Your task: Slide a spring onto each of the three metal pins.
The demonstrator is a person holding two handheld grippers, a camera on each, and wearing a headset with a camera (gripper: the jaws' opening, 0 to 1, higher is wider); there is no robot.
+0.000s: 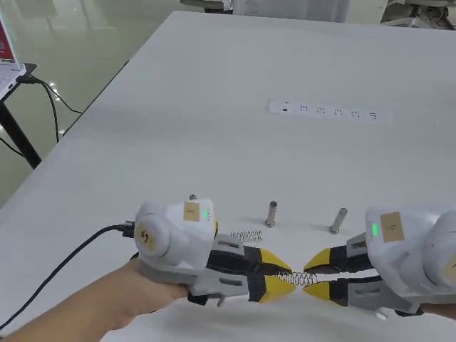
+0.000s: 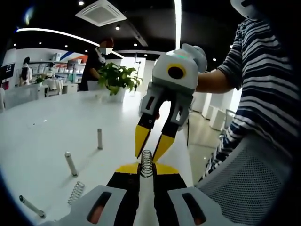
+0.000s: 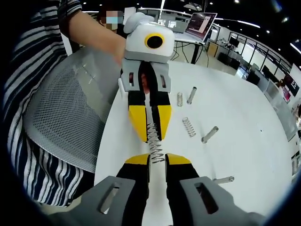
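Left tool (image 1: pixel 283 277) and right tool (image 1: pixel 311 275) faced tip to tip low over the table (image 1: pixel 214 128), each pinching one end of the same spring (image 1: pixel 297 278), which hung between them clear of the surface. Middle pin (image 1: pixel 271 214) and right pin (image 1: pixel 338 221) stood bare just beyond; a loose spring (image 1: pixel 246 235) lay near the left tool. No pin looked loaded. Risks, judged: pulling apart could stretch or kink the coil; an uneven release could let it snap free and roll off; pinching across the coils could close the bore, so it would jam on a pin top or knock that pin over.
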